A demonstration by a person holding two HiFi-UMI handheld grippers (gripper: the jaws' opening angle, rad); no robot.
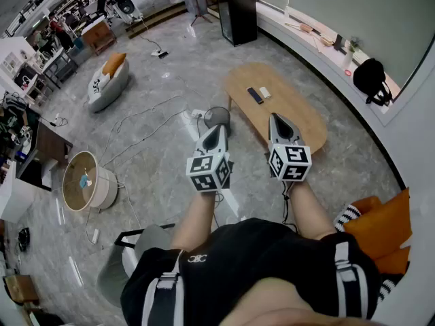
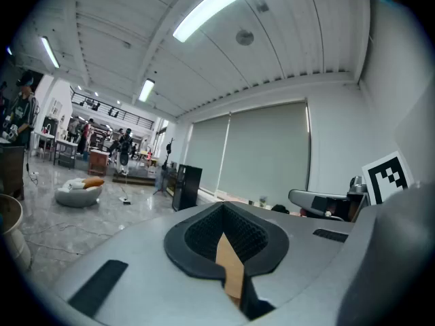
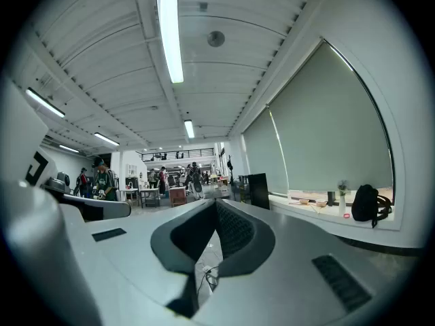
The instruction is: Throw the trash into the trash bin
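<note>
Bin: grey round trash bin (image 1: 216,115), upright on the floor at centre frame, mouth up, just beside the left end of the wooden table (image 1: 302,124). Contents can't be made out.
Other container: white-walled round tub (image 1: 105,190) at left of frame, small teal item (image 1: 83,180) on its tan top. Whether it sits in or on can't be told.
Table load: dark bar (image 1: 255,95) and pale piece (image 1: 265,92) just beside each other. Which is trash can't be told.
Dark bar axis: long axis runs upper left to lower right.
Arms: both forearms stretched forward, side by side, held about level.
Left gripper (image 1: 217,129) (image 2: 223,208): tips pressed together, pinching nothing, nose just short of the bin.
Right gripper (image 1: 275,118) (image 3: 215,202): tips pressed together, empty, nose over the table's near edge.
</note>
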